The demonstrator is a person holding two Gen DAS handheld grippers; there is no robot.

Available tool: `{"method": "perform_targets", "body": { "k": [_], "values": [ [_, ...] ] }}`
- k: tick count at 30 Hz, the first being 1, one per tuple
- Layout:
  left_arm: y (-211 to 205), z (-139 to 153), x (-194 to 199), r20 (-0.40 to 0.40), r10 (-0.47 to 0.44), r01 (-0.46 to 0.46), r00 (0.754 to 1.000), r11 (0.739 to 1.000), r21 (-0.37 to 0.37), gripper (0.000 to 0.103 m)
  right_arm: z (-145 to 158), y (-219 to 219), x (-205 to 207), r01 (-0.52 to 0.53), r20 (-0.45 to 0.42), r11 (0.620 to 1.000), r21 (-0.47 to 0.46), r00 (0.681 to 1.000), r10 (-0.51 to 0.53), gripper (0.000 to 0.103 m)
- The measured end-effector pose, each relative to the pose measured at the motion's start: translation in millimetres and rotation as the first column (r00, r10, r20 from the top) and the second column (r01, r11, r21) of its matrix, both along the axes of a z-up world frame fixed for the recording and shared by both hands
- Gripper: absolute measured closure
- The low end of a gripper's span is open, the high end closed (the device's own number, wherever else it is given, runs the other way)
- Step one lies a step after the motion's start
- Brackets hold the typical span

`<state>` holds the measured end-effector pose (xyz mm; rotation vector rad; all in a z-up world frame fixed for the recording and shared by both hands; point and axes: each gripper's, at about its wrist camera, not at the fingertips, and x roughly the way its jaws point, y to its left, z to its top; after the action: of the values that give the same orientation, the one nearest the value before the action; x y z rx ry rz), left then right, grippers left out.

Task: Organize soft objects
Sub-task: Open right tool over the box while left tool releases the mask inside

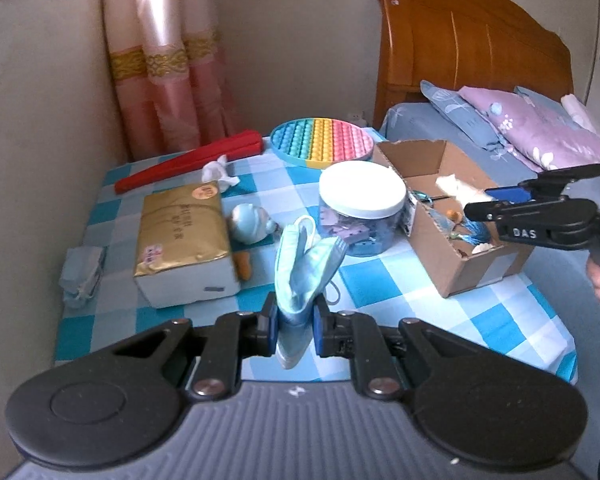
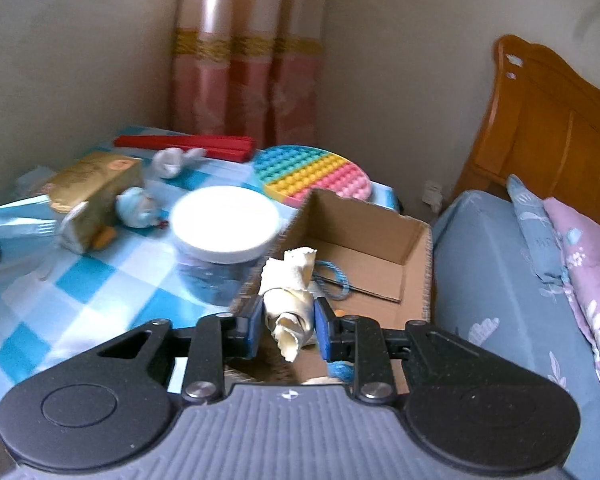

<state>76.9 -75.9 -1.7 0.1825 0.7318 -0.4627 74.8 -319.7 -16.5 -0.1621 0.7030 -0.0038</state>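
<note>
Left gripper (image 1: 294, 326): fingers clamped on a crumpled light-blue face mask (image 1: 300, 268), mask standing up out of the pads, ear loop trailing down to the desk (image 1: 380, 280). Held above the checked cloth, at 6 o'clock of the white-lidded jar (image 1: 362, 194).

Right gripper (image 2: 286, 328): fingers close on either side of a rolled cream cloth (image 2: 290, 292). Left pad touching the roll; a thin gap visible at the right pad, so grip read as loosening, cloth not firmly pinched. Position: over the near end of the cardboard box (image 2: 416, 240), which sits at 3 o'clock of the jar. Blue cord already inside the box.

Still on the desk, soft or unsorted: white rabbit toy (image 1: 220, 172) at 10 o'clock of the jar, round blue plush (image 1: 250, 222) at 9 o'clock, beside the gold-wrapped pack (image 1: 184, 240).

Risks from here:
- Cream cloth may catch on the left pad and hang rather than drop; cause, uneven release against a soft roll.
- Cloth may land on the box's near wall and tip outward; cause, gripper hanging close to that edge.
- Mask loop may snag the jar or box rim on the way across; cause, loose loop hanging below the fingers.
- Both grippers may meet above the box; cause, only 1 narrow opening for 2 loads.
</note>
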Motion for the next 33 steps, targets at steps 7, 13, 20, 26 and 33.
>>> {"method": "perform_targets", "body": {
  "k": [7,13,20,26,33],
  "values": [
    [-25.4,2.9,6.5,-0.006,-0.058,0.058,0.998,0.998,0.021,0.089,-4.1,-5.1,-13.0,-0.022,0.004,0.999,0.036,1.000,0.022,0.022],
    [-57.8,4.4,15.8,-0.050,-0.170,0.171,0.984,0.985,0.030,0.088,-1.8,-0.8,-27.2,-0.077,-0.005,0.995,0.063,0.997,0.077,0.017],
    [-108.5,16.1,39.8,-0.161,-0.338,0.350,0.927,0.935,0.051,0.089,-6.1,0.7,-34.1,-0.115,-0.054,0.992,0.044,0.992,0.117,0.016],
    [-166.8,21.4,62.2,-0.213,-0.432,0.469,0.876,0.867,0.168,0.088,-6.9,-5.3,-40.4,-0.117,-0.038,0.991,0.066,0.992,0.119,0.014],
    [-218.5,10.5,85.5,-0.247,-0.432,0.483,0.867,0.851,0.208,0.088,-6.4,-15.5,-42.9,-0.096,-0.015,0.990,0.107,0.995,0.098,0.014]
  ]
}}
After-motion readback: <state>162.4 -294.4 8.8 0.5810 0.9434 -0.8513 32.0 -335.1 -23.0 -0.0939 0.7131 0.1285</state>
